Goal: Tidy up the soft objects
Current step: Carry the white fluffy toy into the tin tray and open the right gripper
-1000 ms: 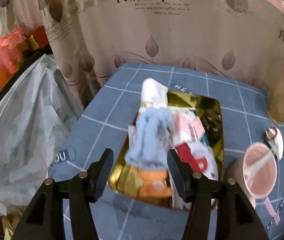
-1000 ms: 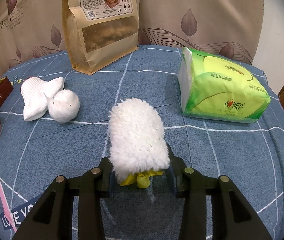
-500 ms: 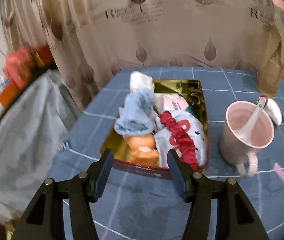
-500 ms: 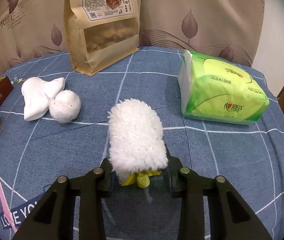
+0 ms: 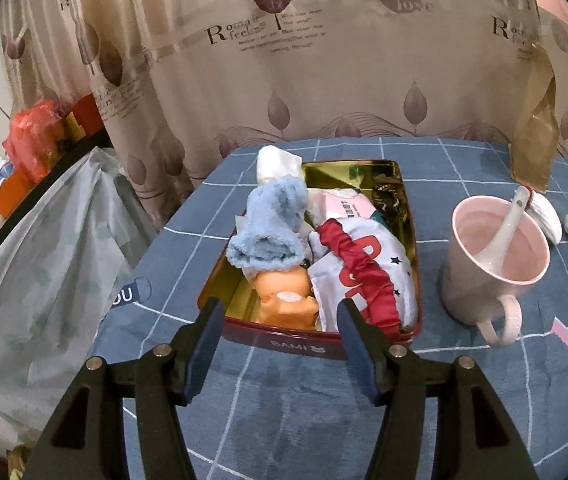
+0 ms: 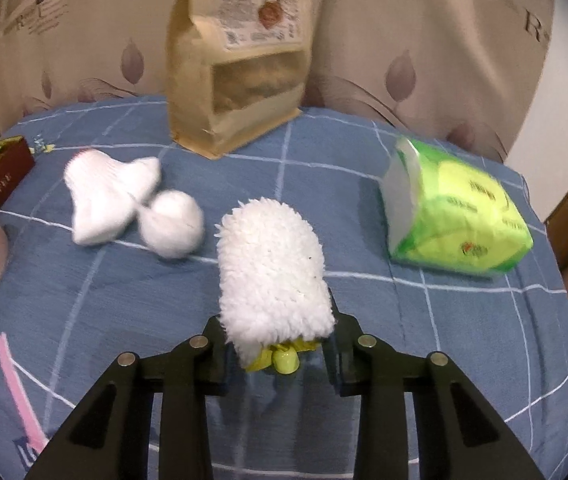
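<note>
Over blue tablecloth [image 6: 364, 360], right hand-held gripper [image 6: 276, 332] clamps fluffy toy [image 6: 272, 272]; left [image 5: 280, 340] gapes, holding nothing.

The tin [image 5: 410, 248] sits near the left edge of the table [image 5: 284, 400], with socks [image 5: 272, 228] and folded cloths [image 5: 364, 264] inside it. The mug [image 5: 496, 256], holding a spoon [image 5: 504, 232], stands just right of the tin. The paper bag [image 6: 240, 60] stands at the far edge. The fluffy mitt [image 6: 272, 272] lies mid-table, between the cloth and ball [image 6: 132, 204] on its left and the tissue pack [image 6: 456, 216] near the right edge.
</note>
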Demonstrator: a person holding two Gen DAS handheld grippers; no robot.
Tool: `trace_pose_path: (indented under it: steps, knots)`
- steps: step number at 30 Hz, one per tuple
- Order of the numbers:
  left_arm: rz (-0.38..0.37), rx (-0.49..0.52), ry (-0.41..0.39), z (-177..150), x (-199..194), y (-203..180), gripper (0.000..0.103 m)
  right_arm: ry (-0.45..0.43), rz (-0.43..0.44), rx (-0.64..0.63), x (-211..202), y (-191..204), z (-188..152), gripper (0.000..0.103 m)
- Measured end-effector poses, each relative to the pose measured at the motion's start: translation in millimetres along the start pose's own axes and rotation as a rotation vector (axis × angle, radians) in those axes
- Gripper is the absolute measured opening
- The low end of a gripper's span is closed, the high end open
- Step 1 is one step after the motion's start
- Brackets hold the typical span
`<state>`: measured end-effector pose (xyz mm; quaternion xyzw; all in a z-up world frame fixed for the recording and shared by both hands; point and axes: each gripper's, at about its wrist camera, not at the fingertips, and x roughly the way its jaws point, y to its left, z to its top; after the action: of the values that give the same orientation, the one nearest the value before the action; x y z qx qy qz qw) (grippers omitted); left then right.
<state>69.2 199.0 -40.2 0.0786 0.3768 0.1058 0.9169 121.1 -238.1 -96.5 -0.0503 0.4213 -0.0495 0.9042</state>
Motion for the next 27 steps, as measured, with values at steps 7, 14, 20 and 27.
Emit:
trace_pose_path:
  steps: [7, 14, 20, 27]
  knots:
    - [0.012, -0.058, -0.002, 1.7, 1.8, 14.6, 0.06, -0.036, 0.061, -0.042, -21.2, 35.0, 25.3, 0.031]
    - [0.003, -0.116, 0.011, 2.1, 3.9, 30.1, 0.06, -0.072, 0.168, -0.104, -45.1, 87.8, 52.4, 0.031]
    - [0.007, -0.174, 0.018, 3.3, 4.6, 43.5, 0.06, -0.096, 0.263, -0.17, -58.3, 140.0, 69.0, 0.031]
    - [0.026, -0.233, 0.02, 3.0, 6.4, 58.4, 0.06, -0.108, 0.344, -0.24, -65.6, 198.3, 88.8, 0.031]
